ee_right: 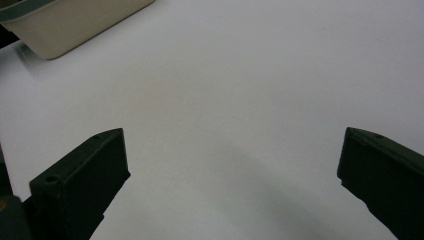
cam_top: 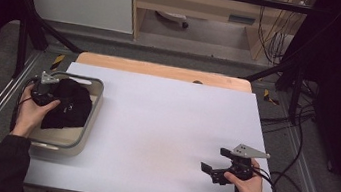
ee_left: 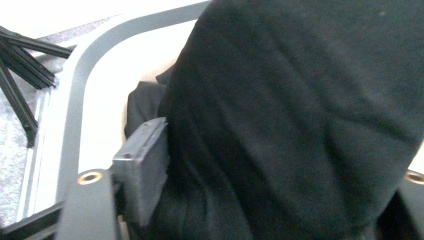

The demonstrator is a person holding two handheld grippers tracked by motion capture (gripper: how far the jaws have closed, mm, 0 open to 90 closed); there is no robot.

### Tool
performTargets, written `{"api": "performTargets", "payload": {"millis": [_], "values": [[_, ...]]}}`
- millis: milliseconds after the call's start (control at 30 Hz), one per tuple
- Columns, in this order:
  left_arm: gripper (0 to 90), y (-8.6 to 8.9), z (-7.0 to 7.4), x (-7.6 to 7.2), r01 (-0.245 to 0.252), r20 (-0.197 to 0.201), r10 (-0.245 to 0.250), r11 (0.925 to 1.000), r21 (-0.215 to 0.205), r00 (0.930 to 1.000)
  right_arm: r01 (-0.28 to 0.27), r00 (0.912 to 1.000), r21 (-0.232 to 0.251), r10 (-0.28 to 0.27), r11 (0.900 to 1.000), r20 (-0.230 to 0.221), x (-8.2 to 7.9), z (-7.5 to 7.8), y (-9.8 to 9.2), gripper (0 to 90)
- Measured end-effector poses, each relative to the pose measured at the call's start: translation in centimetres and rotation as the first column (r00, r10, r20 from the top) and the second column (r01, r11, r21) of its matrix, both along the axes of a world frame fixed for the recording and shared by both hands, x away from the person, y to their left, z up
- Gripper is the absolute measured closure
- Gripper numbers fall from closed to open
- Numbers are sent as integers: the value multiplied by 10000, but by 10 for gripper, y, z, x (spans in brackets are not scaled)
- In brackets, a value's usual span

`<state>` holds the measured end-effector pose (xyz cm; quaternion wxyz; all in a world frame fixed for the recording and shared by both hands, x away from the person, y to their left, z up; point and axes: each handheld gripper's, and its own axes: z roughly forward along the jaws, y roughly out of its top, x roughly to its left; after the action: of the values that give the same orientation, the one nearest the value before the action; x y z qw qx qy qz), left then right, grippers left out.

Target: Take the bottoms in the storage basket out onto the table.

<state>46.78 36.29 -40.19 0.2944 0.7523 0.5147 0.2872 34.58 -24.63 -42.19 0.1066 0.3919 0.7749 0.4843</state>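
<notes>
Black cloth (ee_left: 300, 125) in the bin (ee_left: 75, 75): cut off by the top, right and bottom edges of the left gripper view, and blurred. It hides the bin's floor and most of one jaw of the left gripper (ee_left: 250, 200). In the high view, the left gripper (cam_top: 47, 90) over the bin is too small to show its jaws.

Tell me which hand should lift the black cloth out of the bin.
Left. Its claw is already down in the bin with the black cloth between its jaws. The right claw stands open over bare table, far off.
</notes>
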Motion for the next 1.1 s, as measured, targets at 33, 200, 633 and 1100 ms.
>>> {"api": "performTargets", "payload": {"millis": [33,200,633,1100], "values": [[298,0,0,0,-20,-47,20,10000,-33,10000,0,10000,0,0,10000,0,0,0,0,6],[389,2,0,0,-192,-94,190,9996,-221,9998,2,10000,-9,-2,10000,0,0,0,0,6],[624,3,2,-2,-350,-144,348,9993,-116,9993,4,10000,19,-4,10000,4,0,0,0,6],[731,9,2,-8,-433,90,438,9978,-505,9990,-26,10000,-6,26,10000,-16,0,0,0,6]]}}
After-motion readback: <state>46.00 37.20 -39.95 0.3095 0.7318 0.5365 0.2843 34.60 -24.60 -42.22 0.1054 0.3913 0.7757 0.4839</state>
